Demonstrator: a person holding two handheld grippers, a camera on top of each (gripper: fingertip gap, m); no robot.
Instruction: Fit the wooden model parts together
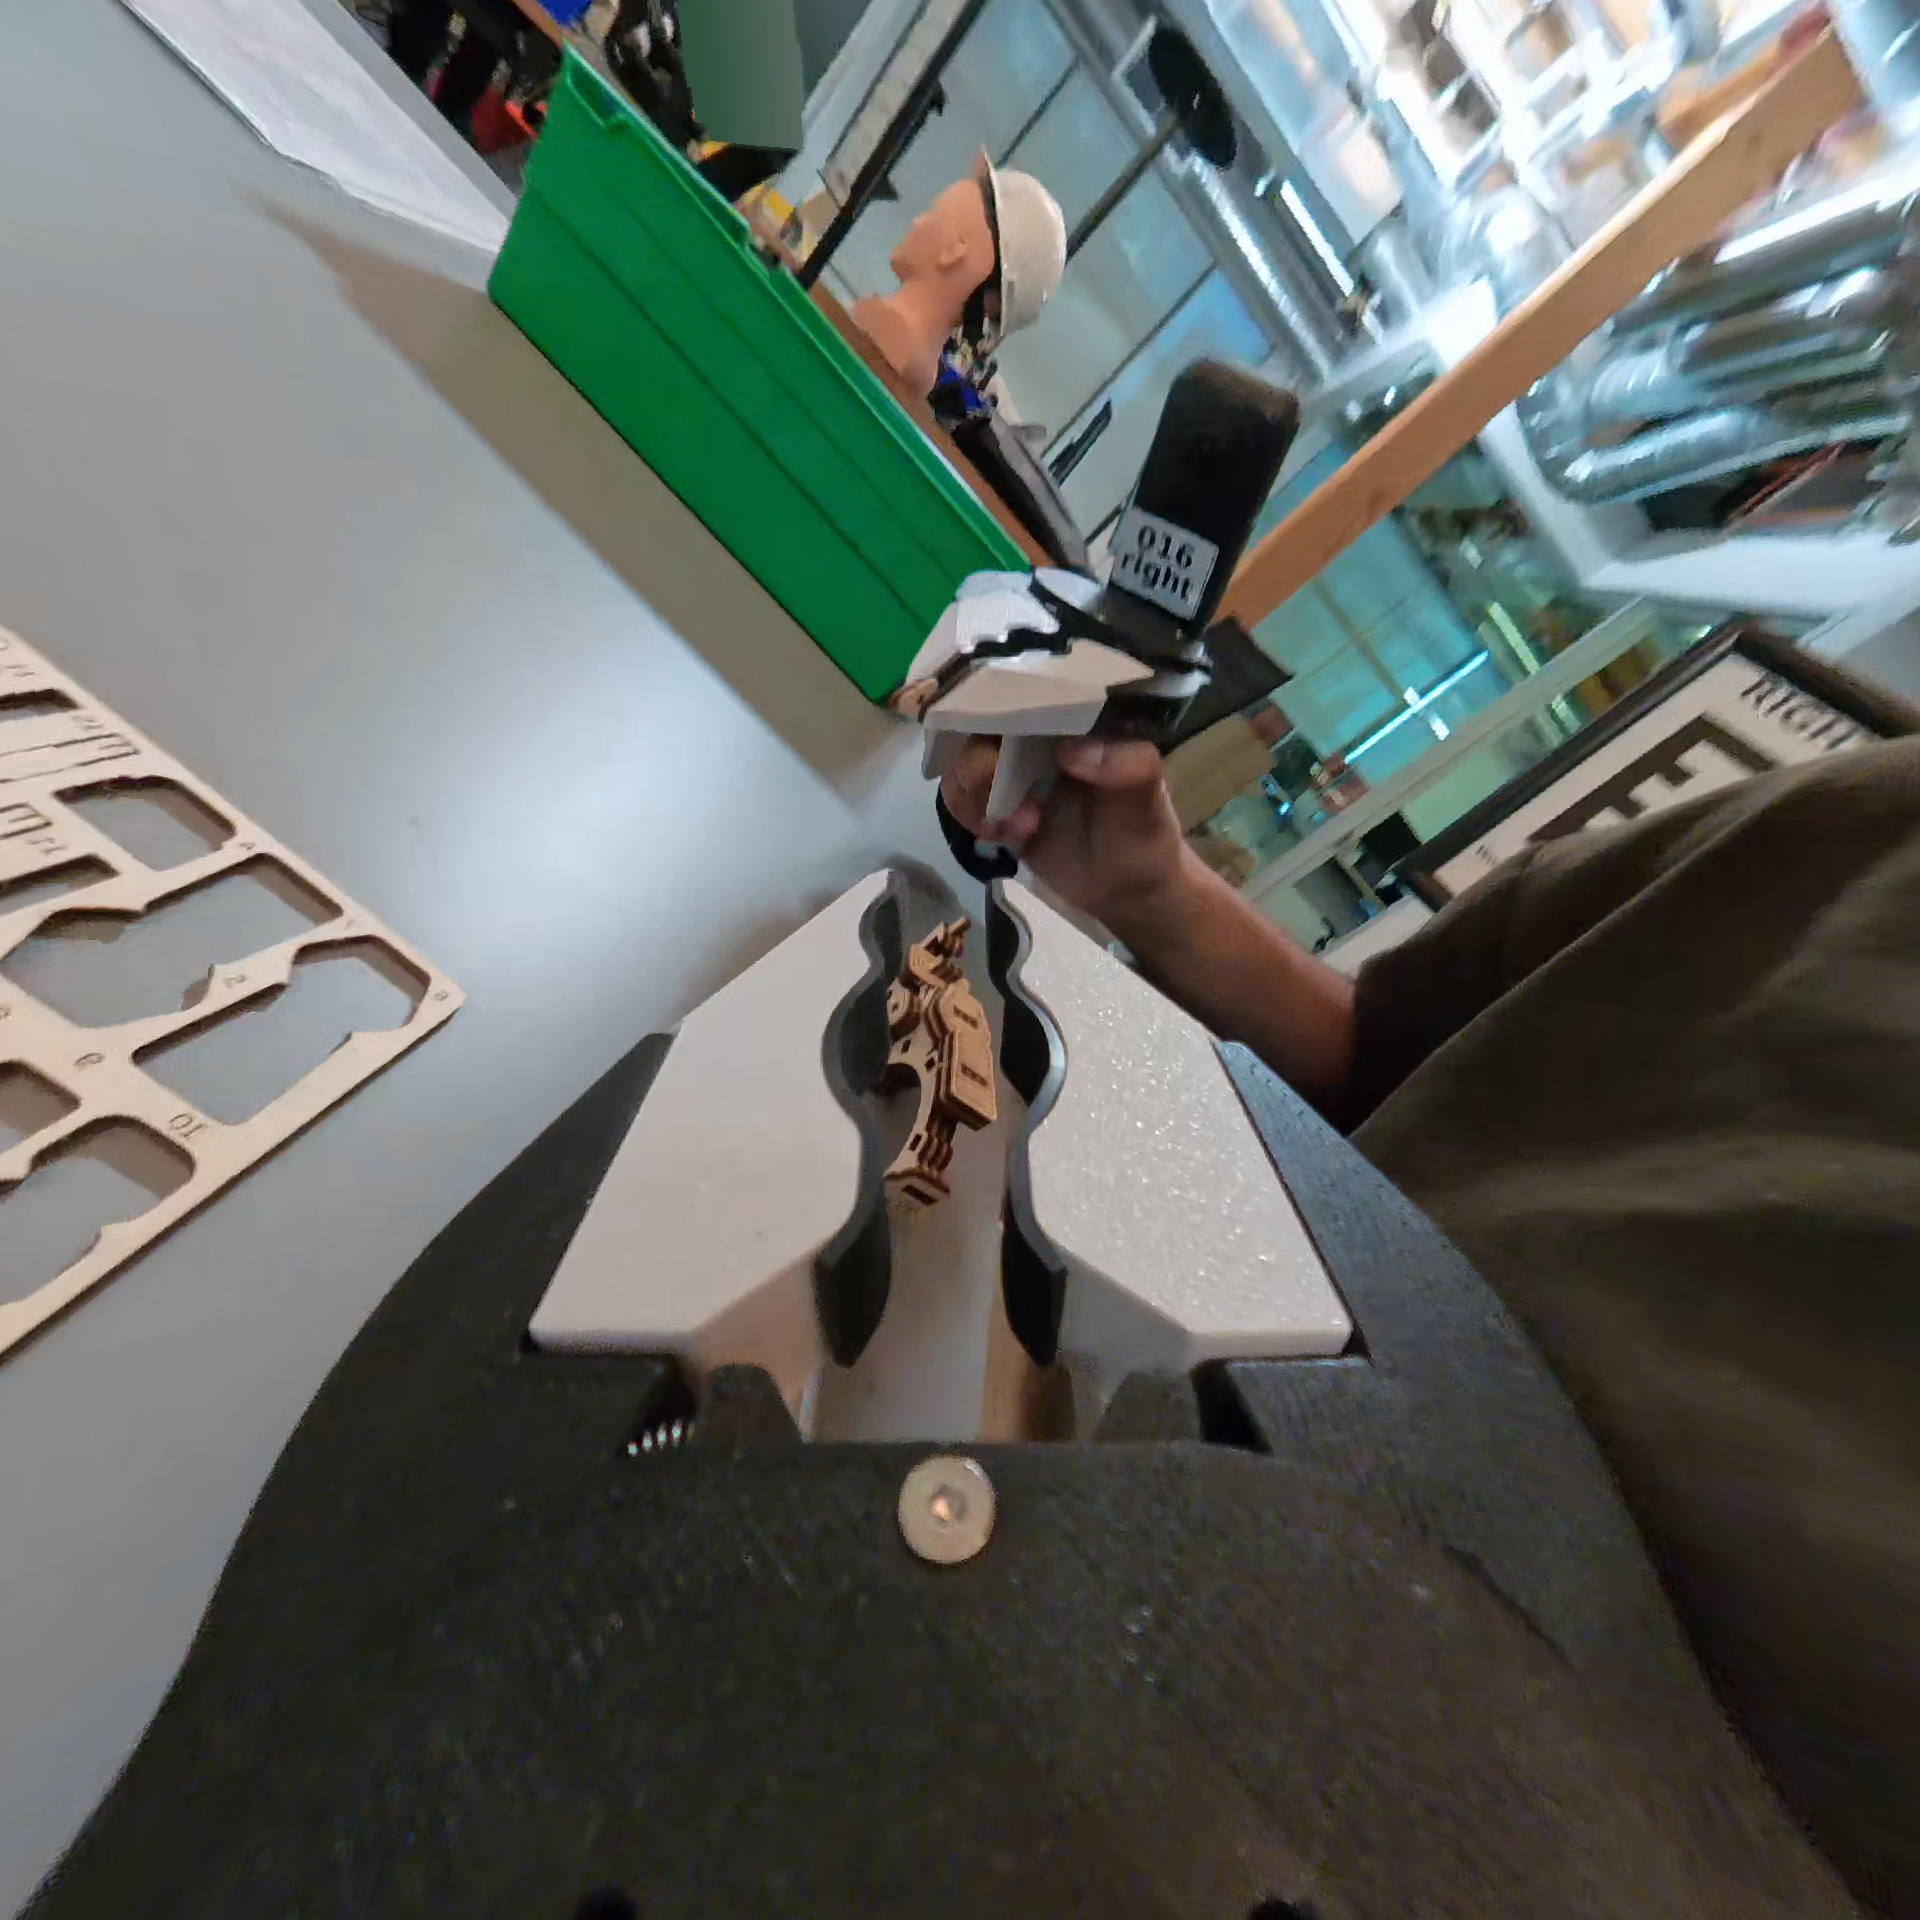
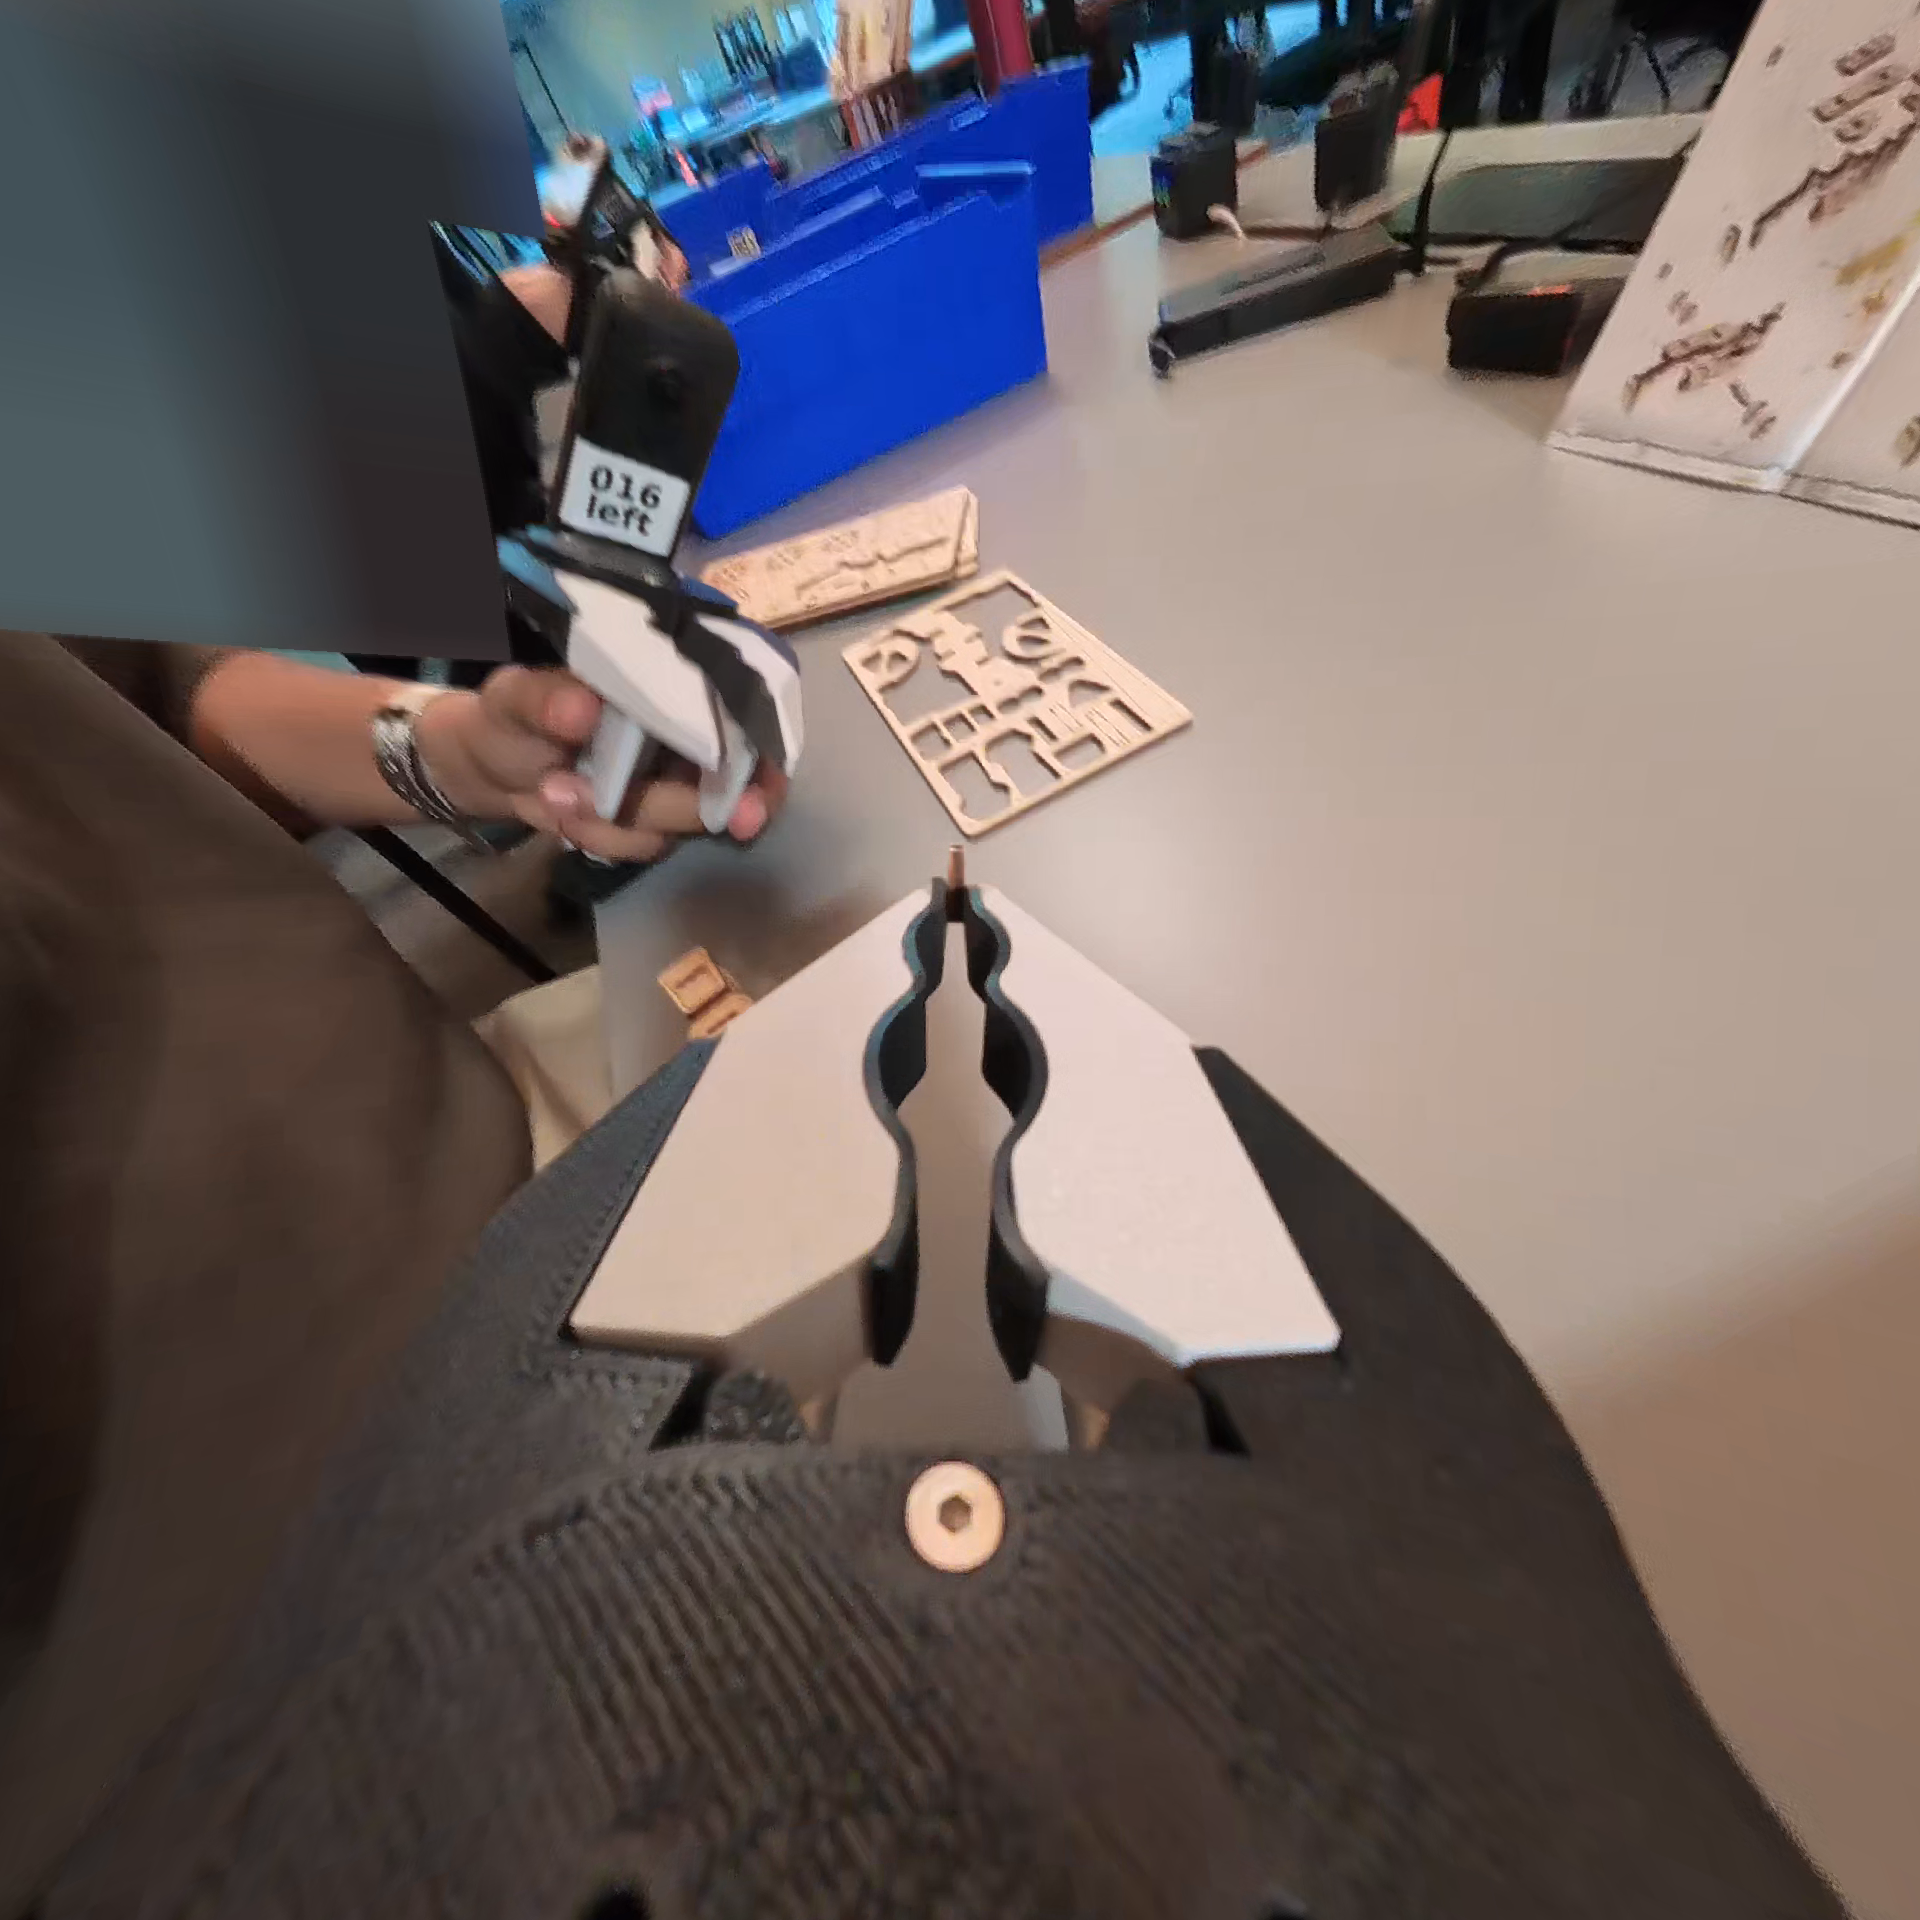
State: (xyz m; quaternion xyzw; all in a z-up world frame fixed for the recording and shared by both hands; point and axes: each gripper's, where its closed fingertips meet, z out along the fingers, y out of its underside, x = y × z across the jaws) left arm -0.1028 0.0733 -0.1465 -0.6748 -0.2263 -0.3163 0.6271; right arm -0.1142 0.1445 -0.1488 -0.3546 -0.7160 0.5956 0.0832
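Wooden sub-assembly (image 1: 935,1070) clamped mid-way between narrowed jaws of left gripper (image 1: 940,904), raised above grey table (image 1: 436,644). Thin pin (image 2: 954,871) pinched at very tips of right gripper (image 2: 956,902), jaws almost fully together. Probably joining step now: next, careful lining up of pin with hole, then gentle push.

We carry two matching grippers: left gripper (image 1: 940,914) and right gripper (image 2: 954,904), each with a textured black body, pale grey fingers, wavy black pads (image 2: 896,1049), one silver hex screw (image 2: 954,1516). We wear an olive-brown sleeve (image 1: 1662,1091) and a silver wristwatch (image 2: 400,753).
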